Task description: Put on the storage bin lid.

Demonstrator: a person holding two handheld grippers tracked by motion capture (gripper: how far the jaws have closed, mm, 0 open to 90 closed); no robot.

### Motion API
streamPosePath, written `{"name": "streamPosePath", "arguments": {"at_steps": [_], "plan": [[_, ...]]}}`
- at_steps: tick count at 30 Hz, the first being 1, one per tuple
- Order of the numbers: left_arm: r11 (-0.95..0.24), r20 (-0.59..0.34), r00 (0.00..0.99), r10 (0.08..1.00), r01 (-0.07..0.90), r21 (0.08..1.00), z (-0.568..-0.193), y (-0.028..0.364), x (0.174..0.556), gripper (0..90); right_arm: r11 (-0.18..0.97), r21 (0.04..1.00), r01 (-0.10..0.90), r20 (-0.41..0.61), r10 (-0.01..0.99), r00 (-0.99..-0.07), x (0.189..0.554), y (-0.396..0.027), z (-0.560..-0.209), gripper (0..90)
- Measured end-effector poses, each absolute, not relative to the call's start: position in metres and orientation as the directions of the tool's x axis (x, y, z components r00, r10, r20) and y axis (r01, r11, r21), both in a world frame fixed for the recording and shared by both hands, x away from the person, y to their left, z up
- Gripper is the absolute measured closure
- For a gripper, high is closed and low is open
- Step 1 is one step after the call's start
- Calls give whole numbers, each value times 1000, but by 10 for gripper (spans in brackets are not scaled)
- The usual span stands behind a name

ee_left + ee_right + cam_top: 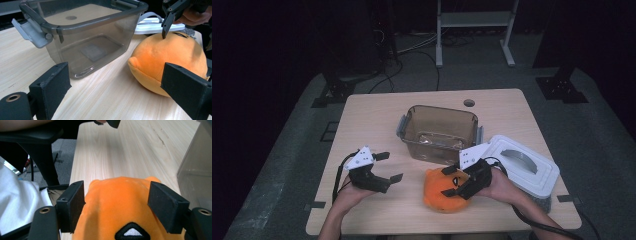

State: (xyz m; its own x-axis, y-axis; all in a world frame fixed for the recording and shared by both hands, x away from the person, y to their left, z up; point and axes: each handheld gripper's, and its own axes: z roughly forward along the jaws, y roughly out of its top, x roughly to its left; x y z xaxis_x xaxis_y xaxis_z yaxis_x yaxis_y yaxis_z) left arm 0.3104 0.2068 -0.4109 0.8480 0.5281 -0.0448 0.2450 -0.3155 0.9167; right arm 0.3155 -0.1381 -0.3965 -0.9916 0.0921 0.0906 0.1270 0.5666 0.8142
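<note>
Right gripper view: jaws spread wide astride the orange plush toy (120, 202), pads beside its flanks, not clearly pressing.
Soft and light by the look of it, the toy should squash under a pinch, so its round middle seems the safest hold. It lies on the table (377, 115) near the clear bin (439, 132); the left gripper (389, 167) hangs open beside it.

Both tongs are black, each topped by a pale grey three-cornered plate dotted with small dark screws: left tongs (389, 167), right tongs (452, 181). Their blocky jaws carry screw holes, and black cables trail off. Forearms are bare, sleeveless.
</note>
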Motion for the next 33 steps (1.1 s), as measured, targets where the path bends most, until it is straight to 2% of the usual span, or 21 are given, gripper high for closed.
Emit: {"name": "streamPosePath", "arguments": {"at_steps": [4,11,21,27,33], "plan": [[-313,-45,847,530,245,918,-411,208,311,79,572,809,135,91,105,-990,317,-137,-402,322],[-311,-42,845,533,242,919,-410,209,310,79,581,805,120,57,125,-990,315,-136,-412,482],[-313,-45,842,538,249,916,-412,209,311,79,602,788,130,61,133,-989,313,-136,-420,645],[-315,-44,842,538,249,916,-412,209,311,79,610,781,134,58,142,-988,310,-134,-417,721],[-315,-43,840,541,249,916,-411,210,311,79,584,797,152,80,148,-986,313,-136,-408,749]]}}
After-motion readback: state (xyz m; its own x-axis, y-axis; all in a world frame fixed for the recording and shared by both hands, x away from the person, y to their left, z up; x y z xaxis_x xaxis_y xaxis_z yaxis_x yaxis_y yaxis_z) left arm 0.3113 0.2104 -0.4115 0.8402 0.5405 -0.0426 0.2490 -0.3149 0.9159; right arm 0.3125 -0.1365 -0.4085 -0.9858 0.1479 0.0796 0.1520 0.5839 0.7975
